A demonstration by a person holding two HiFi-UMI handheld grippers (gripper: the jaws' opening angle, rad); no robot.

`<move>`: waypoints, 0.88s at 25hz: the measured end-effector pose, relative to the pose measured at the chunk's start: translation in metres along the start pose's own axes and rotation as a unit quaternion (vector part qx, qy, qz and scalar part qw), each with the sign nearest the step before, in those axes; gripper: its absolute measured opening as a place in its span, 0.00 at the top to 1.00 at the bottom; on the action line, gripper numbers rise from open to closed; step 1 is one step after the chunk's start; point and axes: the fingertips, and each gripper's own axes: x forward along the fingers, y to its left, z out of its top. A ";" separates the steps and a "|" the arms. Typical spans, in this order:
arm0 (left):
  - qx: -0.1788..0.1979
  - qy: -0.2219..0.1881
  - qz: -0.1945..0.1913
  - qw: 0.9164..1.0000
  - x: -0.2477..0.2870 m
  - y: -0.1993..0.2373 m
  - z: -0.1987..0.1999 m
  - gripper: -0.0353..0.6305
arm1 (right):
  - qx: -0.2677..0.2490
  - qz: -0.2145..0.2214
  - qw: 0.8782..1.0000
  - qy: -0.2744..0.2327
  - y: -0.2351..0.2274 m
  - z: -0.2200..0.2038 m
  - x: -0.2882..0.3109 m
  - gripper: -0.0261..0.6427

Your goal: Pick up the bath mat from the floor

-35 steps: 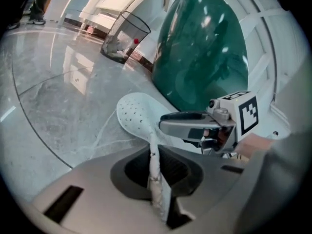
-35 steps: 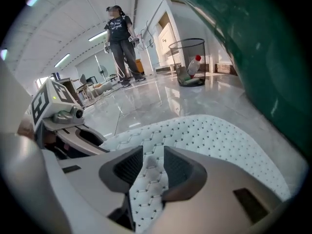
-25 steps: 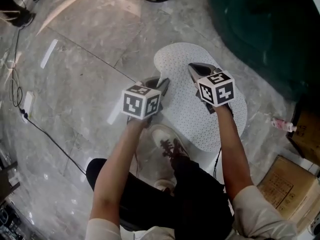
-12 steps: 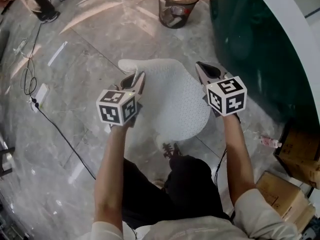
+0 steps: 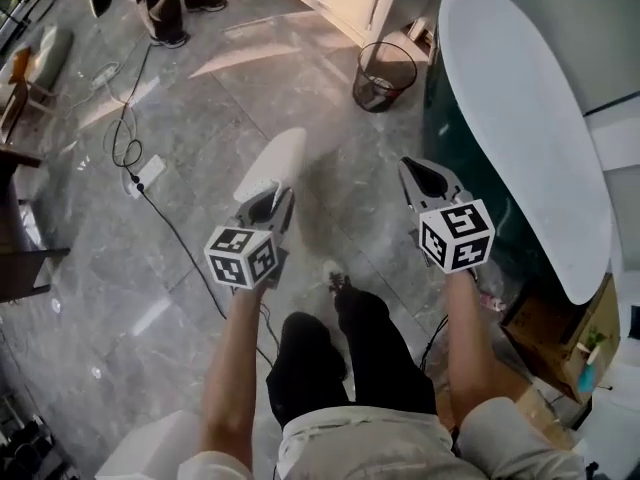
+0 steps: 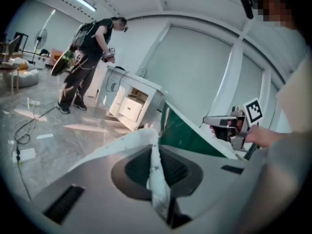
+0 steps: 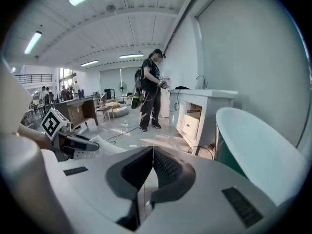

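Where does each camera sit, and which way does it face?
Head view: on the person's head, looking down at the floor; shows forearms, left gripper, right gripper.
Left gripper view: on the left gripper, along jaws shut on the bath mat; right gripper visible.
Right gripper view: on the right gripper, along shut jaws into the room; left gripper visible.
Shared: all show the bathtub.

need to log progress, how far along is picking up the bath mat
Done: the bath mat is up off the floor, its edge pinched in the shut left gripper. In hand: the mat is held raised. The right gripper is shut too, but the views don't show whether it pinches the mat. Left: nothing of the pickup itself, as far as the pictures show.
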 end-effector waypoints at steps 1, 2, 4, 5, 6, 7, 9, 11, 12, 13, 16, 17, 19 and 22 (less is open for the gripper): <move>-0.001 -0.004 0.007 1.000 -0.023 -0.009 0.022 0.90 | -0.004 0.003 1.000 -0.001 0.006 0.025 -0.016 0.94; 0.000 -0.009 0.014 1.000 -0.046 -0.019 0.045 0.90 | -0.009 0.007 1.000 -0.003 0.013 0.050 -0.031 0.94; 0.010 -0.019 0.030 0.999 -0.093 -0.042 0.093 0.90 | -0.017 0.019 1.000 -0.013 0.028 0.101 -0.060 0.94; 0.018 -0.024 0.038 0.999 -0.117 -0.055 0.116 0.90 | -0.021 0.026 0.999 -0.021 0.036 0.126 -0.076 0.94; 0.026 -0.028 0.044 0.998 -0.139 -0.068 0.137 0.90 | -0.025 0.031 0.999 -0.031 0.043 0.151 -0.094 0.94; 0.033 -0.035 0.049 0.998 -0.162 -0.082 0.157 0.90 | -0.032 0.035 0.998 -0.039 0.051 0.173 -0.112 0.94; 0.044 -0.057 0.059 0.996 -0.206 -0.107 0.194 0.90 | -0.048 0.034 0.997 -0.052 0.064 0.210 -0.147 0.94; 0.054 -0.086 0.069 0.992 -0.248 -0.125 0.229 0.90 | -0.063 0.030 0.996 -0.061 0.076 0.239 -0.178 0.94; 0.062 -0.099 0.073 0.990 -0.266 -0.133 0.246 0.90 | -0.069 0.029 0.995 -0.067 0.082 0.252 -0.192 0.94; 0.071 -0.113 0.077 0.988 -0.283 -0.141 0.261 0.90 | -0.074 0.031 0.994 -0.075 0.088 0.265 -0.204 0.94; 0.096 -0.160 0.085 0.979 -0.326 -0.164 0.296 0.90 | -0.082 0.058 0.989 -0.113 0.113 0.303 -0.237 0.94; 0.099 -0.178 0.088 0.975 -0.339 -0.172 0.304 0.90 | -0.088 0.066 0.986 -0.124 0.121 0.314 -0.247 0.94; 0.102 -0.210 0.093 0.968 -0.363 -0.186 0.317 0.90 | -0.111 0.073 0.981 -0.141 0.135 0.333 -0.267 0.94; 0.107 -0.244 0.103 0.958 -0.395 -0.203 0.327 0.90 | -0.134 0.076 0.974 -0.163 0.151 0.355 -0.294 0.94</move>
